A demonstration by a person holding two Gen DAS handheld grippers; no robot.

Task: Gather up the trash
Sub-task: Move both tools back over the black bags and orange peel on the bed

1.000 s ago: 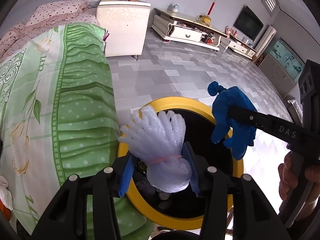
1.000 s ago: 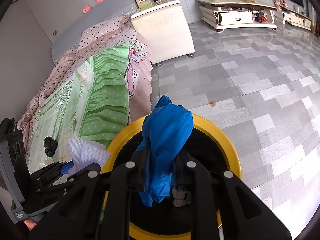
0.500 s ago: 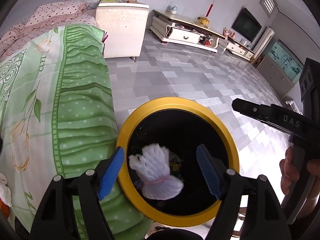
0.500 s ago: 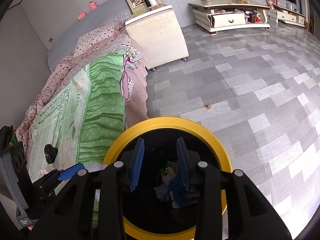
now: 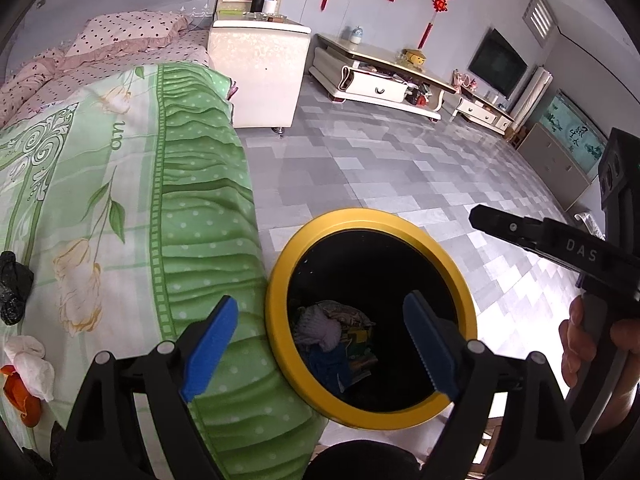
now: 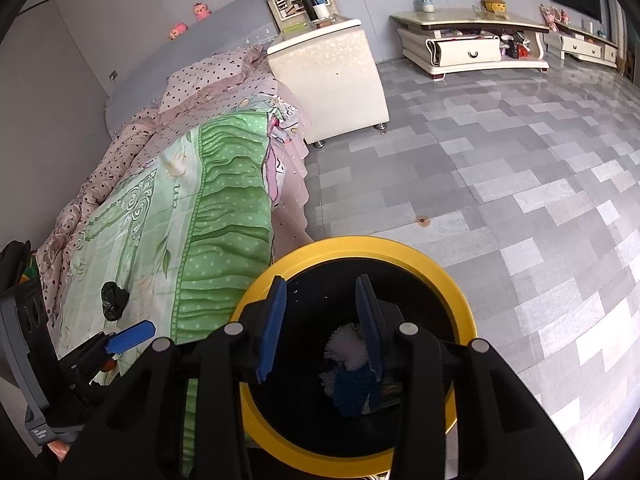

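Jaws of left gripper (image 5: 320,344) and right gripper (image 6: 322,322) just spread, nothing between. White foam net (image 5: 320,326) and blue glove (image 6: 352,390) crumpled in upright yellow-rimmed bin (image 5: 276,280), mouth upward, beside bed (image 5: 120,200); black wad (image 6: 114,300), tissue (image 5: 30,364) on bedspread.

I see the bin (image 5: 276,280) standing on the floor (image 5: 384,168), right against the side edge of the bed (image 5: 120,184). Inside it, at the bottom, the foam net (image 6: 347,346) lies on top of the glove (image 6: 352,390), among other scraps. My left claw (image 5: 320,344) hangs over the bin's bed-side rim, my right claw (image 6: 322,326) over its opening. On the bed, near that edge, lie a dark wad (image 5: 14,286) and a tissue (image 5: 30,364). A nightstand (image 5: 260,76) stands beyond the bed's head corner.
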